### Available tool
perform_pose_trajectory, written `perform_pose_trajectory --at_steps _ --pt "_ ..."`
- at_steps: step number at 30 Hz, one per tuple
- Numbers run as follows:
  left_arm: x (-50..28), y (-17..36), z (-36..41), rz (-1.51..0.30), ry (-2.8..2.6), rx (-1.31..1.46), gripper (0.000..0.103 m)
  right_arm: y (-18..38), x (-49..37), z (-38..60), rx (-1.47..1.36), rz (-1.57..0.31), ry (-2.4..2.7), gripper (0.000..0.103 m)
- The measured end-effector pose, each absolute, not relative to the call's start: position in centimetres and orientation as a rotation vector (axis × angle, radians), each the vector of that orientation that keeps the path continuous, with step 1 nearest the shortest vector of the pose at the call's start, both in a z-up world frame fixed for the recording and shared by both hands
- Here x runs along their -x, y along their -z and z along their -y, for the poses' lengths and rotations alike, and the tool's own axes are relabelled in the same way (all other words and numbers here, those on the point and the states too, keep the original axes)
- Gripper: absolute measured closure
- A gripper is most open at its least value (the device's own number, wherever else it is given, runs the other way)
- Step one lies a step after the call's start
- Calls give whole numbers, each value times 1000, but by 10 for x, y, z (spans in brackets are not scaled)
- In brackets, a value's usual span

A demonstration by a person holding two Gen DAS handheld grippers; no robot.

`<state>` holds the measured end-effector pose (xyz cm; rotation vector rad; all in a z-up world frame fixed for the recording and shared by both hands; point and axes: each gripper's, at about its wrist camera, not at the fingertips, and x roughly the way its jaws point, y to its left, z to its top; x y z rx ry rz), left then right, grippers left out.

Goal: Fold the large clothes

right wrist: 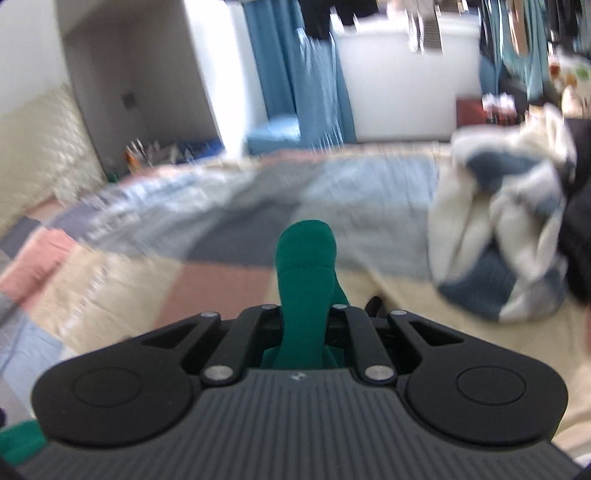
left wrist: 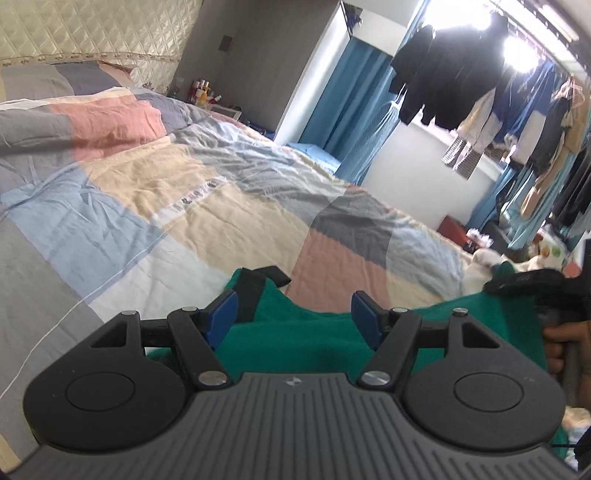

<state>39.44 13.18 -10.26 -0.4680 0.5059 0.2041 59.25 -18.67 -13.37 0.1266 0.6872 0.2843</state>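
A green garment [left wrist: 295, 343] lies on the patchwork bed cover [left wrist: 166, 192] right under my left gripper [left wrist: 293, 314]. The left gripper's blue-padded fingers [left wrist: 223, 314] stand wide apart above the cloth, holding nothing. A black strap or tab [left wrist: 258, 288] lies on the garment's near-left edge. My right gripper [right wrist: 304, 295] is shut on a fold of the same green garment [right wrist: 304, 266], which sticks up between its jaws. The right gripper [left wrist: 532, 284] also shows at the right edge of the left wrist view, on the garment's far corner. The right wrist view is blurred.
A heap of cream and blue clothes [right wrist: 506, 221] lies on the bed at the right. Dark clothes [left wrist: 454, 74] hang by the bright window. Blue curtains [left wrist: 351, 107] and a small cluttered bedside table [left wrist: 207, 94] stand beyond the bed. A quilted headboard [left wrist: 92, 33] is at the left.
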Motion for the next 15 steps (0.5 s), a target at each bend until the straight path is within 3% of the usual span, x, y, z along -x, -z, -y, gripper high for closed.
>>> perform_pose_trajectory --at_steps 9,15 --pt "-434 137 -122 -636 -236 357 30 229 -608 176 -61 -848 -273 92" --pt "-440 147 -124 -675 -246 352 30 224 -607 177 -78 -864 -288 90"
